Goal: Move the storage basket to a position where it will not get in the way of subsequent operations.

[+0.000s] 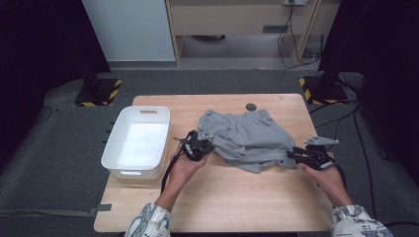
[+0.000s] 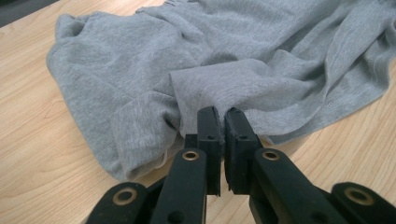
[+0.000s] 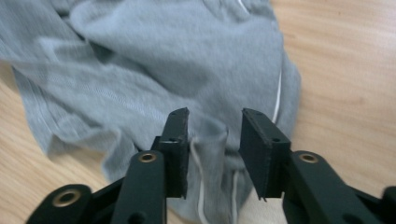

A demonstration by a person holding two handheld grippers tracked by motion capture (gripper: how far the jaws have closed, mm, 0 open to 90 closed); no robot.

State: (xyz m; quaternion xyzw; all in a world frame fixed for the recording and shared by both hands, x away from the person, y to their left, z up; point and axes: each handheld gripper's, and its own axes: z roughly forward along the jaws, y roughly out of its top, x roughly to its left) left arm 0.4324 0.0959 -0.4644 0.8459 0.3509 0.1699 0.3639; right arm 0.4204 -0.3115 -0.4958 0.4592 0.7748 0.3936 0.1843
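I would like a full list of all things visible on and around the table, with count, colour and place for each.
Grey fabric garment: one, grey, crumpled at table centre.
White plastic bin: one, white, table's left edge.
Wooden table: one, light wood, centre.
Dark round disc: one, behind the garment.
Yellow-black striped stand bases: two, on the floor behind.
Left gripper: one, black, shut on the garment's edge.
Right gripper: one, black, open around a fold.
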